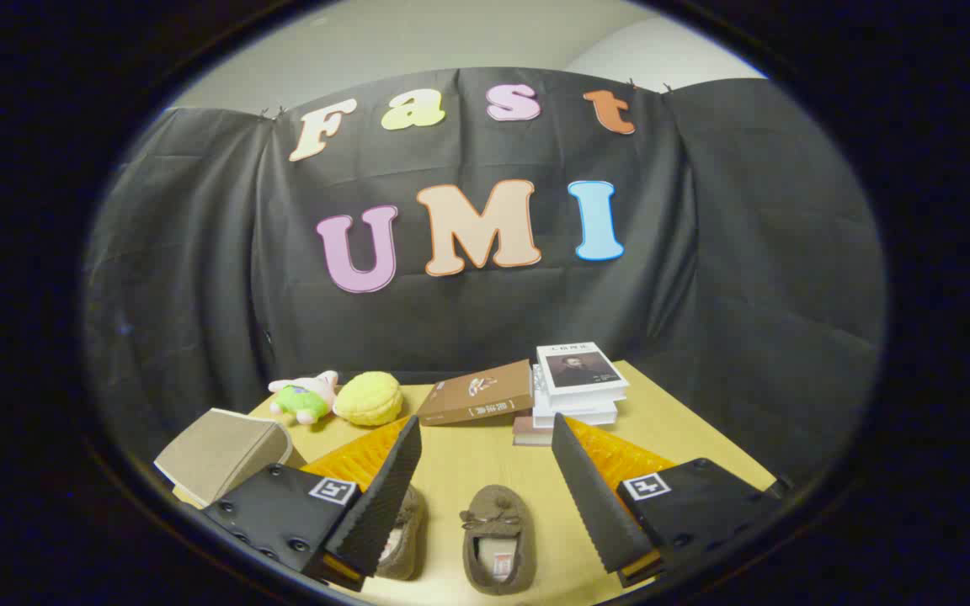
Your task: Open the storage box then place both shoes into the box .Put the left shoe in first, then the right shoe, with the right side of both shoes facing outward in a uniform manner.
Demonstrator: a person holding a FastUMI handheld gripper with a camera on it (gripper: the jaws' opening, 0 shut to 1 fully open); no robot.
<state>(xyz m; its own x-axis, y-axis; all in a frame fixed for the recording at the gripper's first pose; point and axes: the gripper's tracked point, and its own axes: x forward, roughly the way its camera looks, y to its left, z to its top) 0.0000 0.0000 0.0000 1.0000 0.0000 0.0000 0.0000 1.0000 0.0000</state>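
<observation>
I am viewing through a single fisheye camera riding on the tongs [485, 497], looking forward along the two fingers [384, 497], which are standing wide apart. The camera is sitting above the near edge of the tabletop [468, 459] and tilting slightly downward, facing the booth's black cloth wall [199, 278] at the far side. It is hanging close over the two shoes: one shoe [498, 539] is lying between the fingers, the other shoe [405, 534] is partly hidden behind the left finger. The books [573, 387], plush toys [342, 397] and storage box [220, 454] are sitting further off, beyond the fingertips.
</observation>
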